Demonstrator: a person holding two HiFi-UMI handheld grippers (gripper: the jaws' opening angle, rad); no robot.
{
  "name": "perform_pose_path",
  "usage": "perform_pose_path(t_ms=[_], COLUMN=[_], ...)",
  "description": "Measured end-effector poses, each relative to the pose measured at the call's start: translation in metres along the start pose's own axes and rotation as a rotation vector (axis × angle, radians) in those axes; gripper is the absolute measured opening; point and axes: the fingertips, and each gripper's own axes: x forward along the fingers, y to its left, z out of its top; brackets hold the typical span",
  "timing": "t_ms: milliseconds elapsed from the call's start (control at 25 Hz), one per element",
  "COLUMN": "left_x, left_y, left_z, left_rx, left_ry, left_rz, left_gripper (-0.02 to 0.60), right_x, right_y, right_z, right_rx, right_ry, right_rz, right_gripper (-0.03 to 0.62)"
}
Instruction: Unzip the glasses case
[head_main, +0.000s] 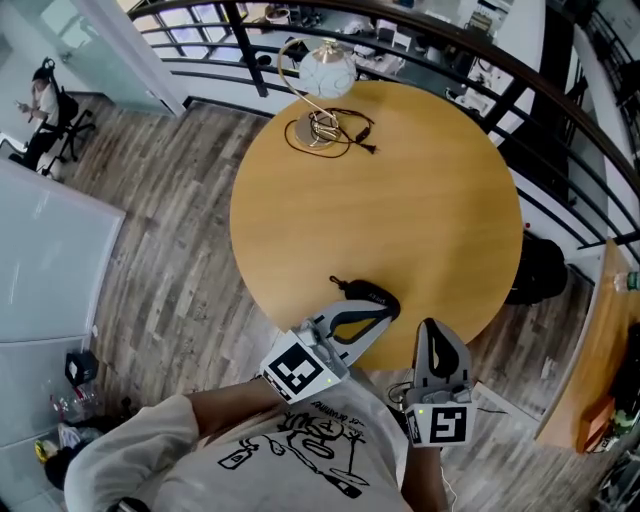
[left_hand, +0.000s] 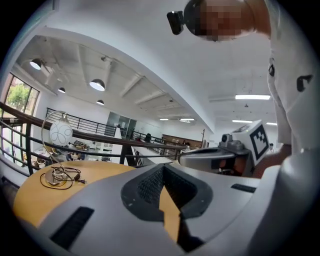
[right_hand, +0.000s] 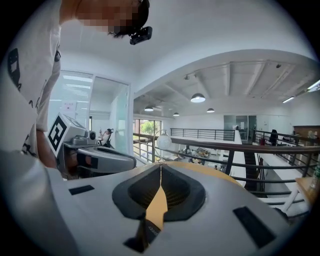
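The black glasses case lies near the front edge of the round wooden table, with a short black strap at its left end. My left gripper reaches in from the lower left, and its tip is over the case's near right part. In the left gripper view its jaws meet at the tip with only table showing behind them. My right gripper hangs at the table's front edge, right of the case. Its jaws are also shut, with nothing between them. The zip is hidden.
A lamp with a round white globe and a coiled black cable stand at the table's far side. Black railings curve behind the table. Wooden floor lies to the left.
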Motion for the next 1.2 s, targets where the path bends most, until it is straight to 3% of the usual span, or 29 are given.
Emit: perform_pose_path(t_ms=[120, 360, 560, 920, 1200], left_x=[0.02, 0.047, 0.061, 0.076, 0.084], left_y=[0.011, 0.026, 0.036, 0.04, 0.043], left_z=[-0.039, -0.132, -0.206, -0.271, -0.291], left_rx=[0.07, 0.132, 0.159, 0.157, 0.143], left_ry=[0.134, 0.417, 0.598, 0.742, 0.77], left_rz=[-0.024, -0.101, -0.135, -0.144, -0.12], left_gripper=[0.006, 0.006, 0.006, 0.006, 0.006], right_x=[0.014, 0.035, 0.053, 0.043, 0.046], right_y=[-0.018, -0.034, -0.027, -0.001, 0.01], right_z=[-0.036, -0.126, -0.212, -0.348, -0.374], right_rx=[-0.04, -0.11, -0.093, -0.098, -0.121], right_ry=[0.096, 0.33, 0.51, 0.816, 0.845], right_rz=[0.038, 0.131, 0.207, 0.33, 0.324], right_gripper=[0.023, 0.025, 0.025, 0.041, 0.092])
